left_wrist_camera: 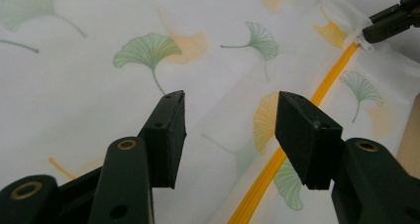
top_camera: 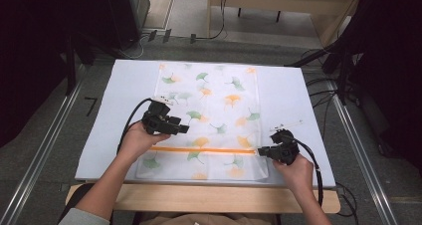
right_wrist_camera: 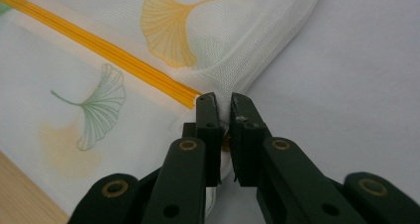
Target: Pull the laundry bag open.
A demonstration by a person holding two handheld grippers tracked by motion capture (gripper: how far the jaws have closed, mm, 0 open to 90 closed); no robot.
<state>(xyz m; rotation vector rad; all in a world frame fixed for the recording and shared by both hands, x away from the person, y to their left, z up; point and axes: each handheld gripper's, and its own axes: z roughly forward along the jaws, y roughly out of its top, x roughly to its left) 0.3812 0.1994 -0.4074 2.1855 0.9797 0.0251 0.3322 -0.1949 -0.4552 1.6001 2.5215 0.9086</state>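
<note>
One flat white bag (top_camera: 209, 120) printed with green and orange leaves lies spread on the white table top (top_camera: 288, 95), its long side running away from me, and an orange zipper (top_camera: 204, 149) crosses it from side to side near the end closest to me. At the right end of that zipper sits the small white zipper pull (left_wrist_camera: 360, 39), right at the bag's edge. My right gripper (top_camera: 263, 151) has its jaws pinched almost together on that spot: in the right gripper view the two black pads squeeze the white pull and a fold of the mesh fabric just where the orange line stops, so I am holding the pull. My right hand (top_camera: 293, 170) rests over the table's near right part, beside the bag's corner. My left gripper (top_camera: 184, 129) sits over the bag's left half, a little beyond the zipper; its jaws stand well apart with nothing between them, and in the left gripper view I see the printed fabric through the gap, the zipper running off to the right toward my other tool. I cannot tell whether its pads touch the cloth. My left hand (top_camera: 137, 138) lies at the bag's left edge. Beyond the table top a wooden board (top_camera: 224, 197) edges the side near me, and grey floor (top_camera: 45, 135) with metal rails lies on both sides.
</note>
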